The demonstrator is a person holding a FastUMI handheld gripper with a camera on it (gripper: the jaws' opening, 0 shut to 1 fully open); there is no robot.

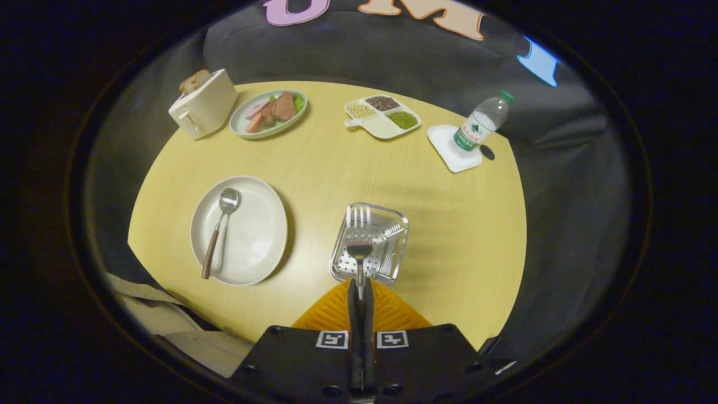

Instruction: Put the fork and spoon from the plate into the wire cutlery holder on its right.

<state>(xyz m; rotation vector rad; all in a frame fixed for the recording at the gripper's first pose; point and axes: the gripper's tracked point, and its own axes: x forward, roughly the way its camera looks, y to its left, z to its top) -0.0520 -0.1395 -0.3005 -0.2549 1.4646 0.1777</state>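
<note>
the gripper (360, 292) clenches the fork (359, 238) by its handle, silver tines pointing ahead over the wire holder (392, 238). left of it, the brown-handled spoon (220, 227) lies on the plate (258, 235).

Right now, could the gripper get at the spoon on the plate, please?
Probably not yet: the gripper is shut on the fork above the wire holder; the spoon itself lies uncovered.

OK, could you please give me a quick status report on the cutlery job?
Fingers shut on fork, held over holder. Spoon on plate, not yet moved. Nothing in the way.
</note>
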